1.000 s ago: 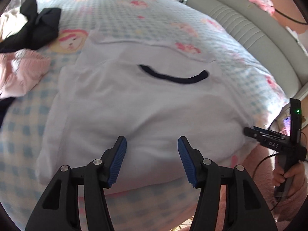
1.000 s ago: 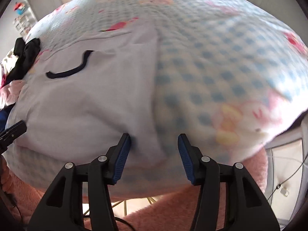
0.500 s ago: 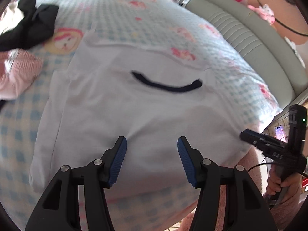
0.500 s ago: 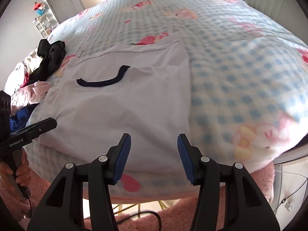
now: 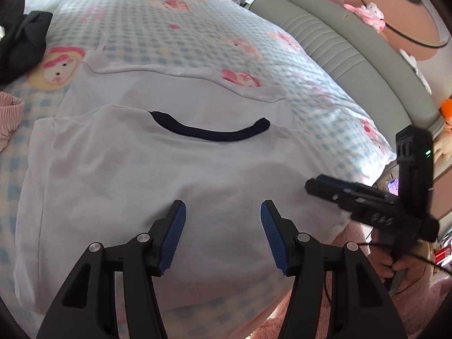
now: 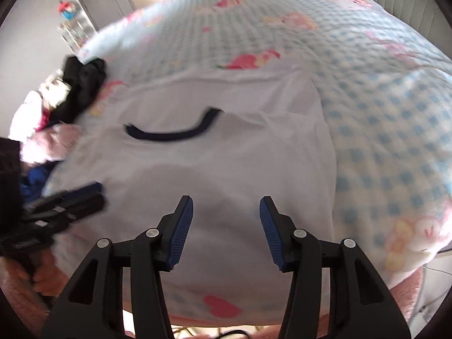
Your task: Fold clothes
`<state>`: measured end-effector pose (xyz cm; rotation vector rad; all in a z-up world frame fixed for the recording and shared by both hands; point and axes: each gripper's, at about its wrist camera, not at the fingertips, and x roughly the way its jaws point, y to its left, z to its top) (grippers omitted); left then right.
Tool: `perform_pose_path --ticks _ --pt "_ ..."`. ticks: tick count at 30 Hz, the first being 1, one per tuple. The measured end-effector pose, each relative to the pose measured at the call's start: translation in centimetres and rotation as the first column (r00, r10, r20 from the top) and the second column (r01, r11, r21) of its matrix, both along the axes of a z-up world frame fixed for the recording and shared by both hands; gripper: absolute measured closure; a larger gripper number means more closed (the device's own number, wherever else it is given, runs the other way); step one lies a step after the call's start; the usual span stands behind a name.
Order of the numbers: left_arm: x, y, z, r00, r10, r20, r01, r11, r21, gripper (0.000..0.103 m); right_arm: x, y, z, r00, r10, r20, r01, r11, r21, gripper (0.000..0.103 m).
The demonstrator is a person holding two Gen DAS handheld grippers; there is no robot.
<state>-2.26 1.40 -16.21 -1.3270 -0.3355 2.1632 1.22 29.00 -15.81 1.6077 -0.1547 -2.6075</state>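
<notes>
A white T-shirt (image 5: 158, 169) with a dark navy collar (image 5: 209, 132) lies flat on the checked bedspread (image 5: 175, 31), folded over near its top. The left wrist view has my left gripper (image 5: 223, 237) open above the shirt's near hem, holding nothing. In the right wrist view the same shirt (image 6: 226, 152) and its collar (image 6: 172, 132) appear, and my right gripper (image 6: 226, 231) hovers open over the hem, also empty. Each gripper shows in the other's view: the right one (image 5: 367, 200) at the shirt's right edge, the left one (image 6: 65, 203) at its left edge.
A black garment (image 5: 22, 42) and a pink one (image 5: 8, 113) lie at the bed's left side. A grey padded headboard (image 5: 353, 53) runs along the right. A hand (image 5: 395, 260) and pink fleece sleeve hold the right gripper. The bed's near edge lies just beneath both grippers.
Both grippers have lifted back from the shirt's near hem and shifted toward its middle. The right gripper has come away from the shirt's right corner. Both stayed open.
</notes>
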Motion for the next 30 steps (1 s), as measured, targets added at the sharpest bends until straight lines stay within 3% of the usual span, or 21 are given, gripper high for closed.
perform_pose_path --ticks 3,6,8,12,17,20,24,25,26,27,29,30 --pt "-0.5 -1.6 -0.6 0.999 0.024 0.022 -0.024 1.000 0.020 0.046 -0.7 -0.6 -1.3 0.999 -0.012 0.034 0.010 0.998 0.067 0.054" --pt "-0.3 -3.2 -2.6 0.994 0.053 0.095 -0.057 0.997 0.045 0.047 -0.5 0.3 -0.3 1.000 -0.011 0.007 0.011 0.999 0.051 0.048" --pt "0.6 -4.2 -2.2 0.995 0.081 0.059 -0.084 0.994 0.063 0.047 -0.4 0.9 0.4 1.000 -0.010 -0.010 0.011 0.999 0.040 0.048" --pt "0.8 -6.1 -0.2 0.987 0.157 -0.046 -0.157 0.988 0.005 0.047 -0.1 2.0 1.7 0.999 -0.010 -0.046 0.010 1.000 0.019 0.048" --pt "-4.6 -9.9 -0.6 0.953 0.297 -0.056 -0.301 0.951 -0.077 0.047 -3.9 1.0 2.1 0.997 -0.012 -0.080 0.011 1.000 -0.011 0.048" --pt "-6.5 -9.5 -1.8 0.954 0.300 -0.020 -0.301 0.949 -0.098 0.049 -5.9 0.7 0.3 0.998 -0.034 -0.050 0.034 0.999 -0.006 0.048" --pt "-6.7 -7.6 -2.4 0.968 0.246 -0.055 -0.251 0.958 -0.138 0.051 -8.1 0.7 -2.7 0.998 -0.064 0.014 0.064 0.998 0.006 0.050" --pt "-6.8 -7.4 -2.7 0.968 0.243 -0.059 -0.249 0.956 -0.156 0.056 -8.1 0.7 -2.6 0.998 -0.064 0.010 0.064 0.998 0.008 0.051" --pt "-7.0 -7.5 -2.9 0.968 0.245 -0.053 -0.250 0.955 -0.162 0.071 -8.1 0.8 -2.5 0.998 -0.064 0.007 0.064 0.998 0.009 0.059" --pt "-7.2 -7.6 -2.8 0.969 0.243 -0.053 -0.248 0.955 -0.160 0.080 -8.1 0.8 -2.3 0.998 -0.065 0.003 0.064 0.998 0.011 0.068" --pt "-7.0 -7.8 -1.9 0.973 0.221 -0.069 -0.227 0.966 -0.119 0.091 -8.2 0.9 -2.0 0.998 -0.065 -0.005 0.065 0.998 0.014 0.076" --pt "-7.0 -8.0 -1.2 0.973 0.218 -0.081 -0.224 0.970 -0.089 0.091 -8.2 1.0 -1.9 0.998 -0.065 -0.008 0.065 0.998 0.015 0.078"
